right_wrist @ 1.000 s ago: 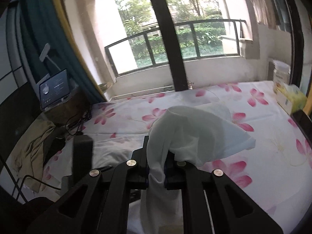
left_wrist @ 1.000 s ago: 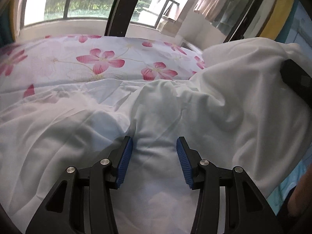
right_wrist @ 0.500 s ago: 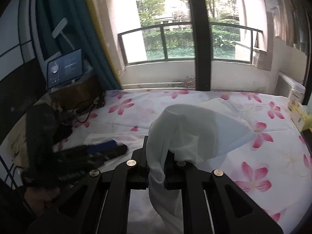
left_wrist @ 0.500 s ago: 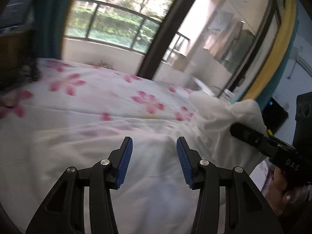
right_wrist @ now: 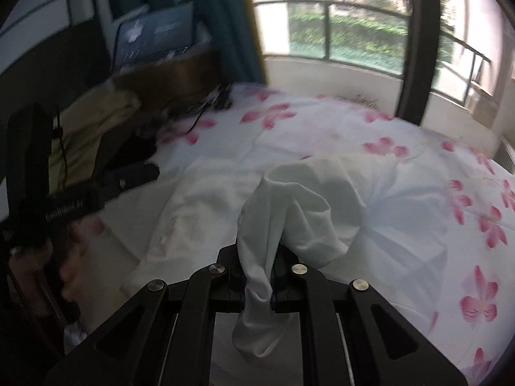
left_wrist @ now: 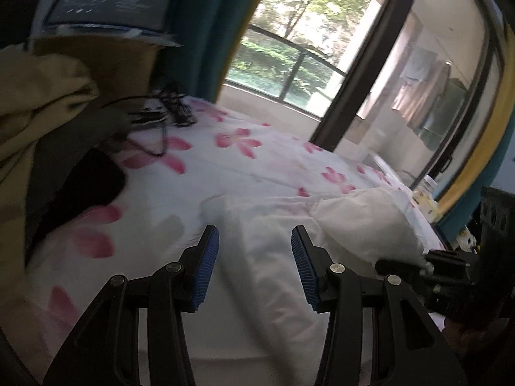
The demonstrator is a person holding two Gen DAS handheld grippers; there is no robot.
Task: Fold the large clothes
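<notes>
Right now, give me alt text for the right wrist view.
The right gripper has its jaws shut on a bunched fold of white garment, which trails onto a bed with a pink-flowered sheet. The left gripper is at the left edge; a balcony window lies beyond.

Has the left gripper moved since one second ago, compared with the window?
Yes. The left gripper, jaws open and holding nothing, has swung left: the window, earlier straight ahead, is now toward the right, and the laptop has come into view.
</notes>
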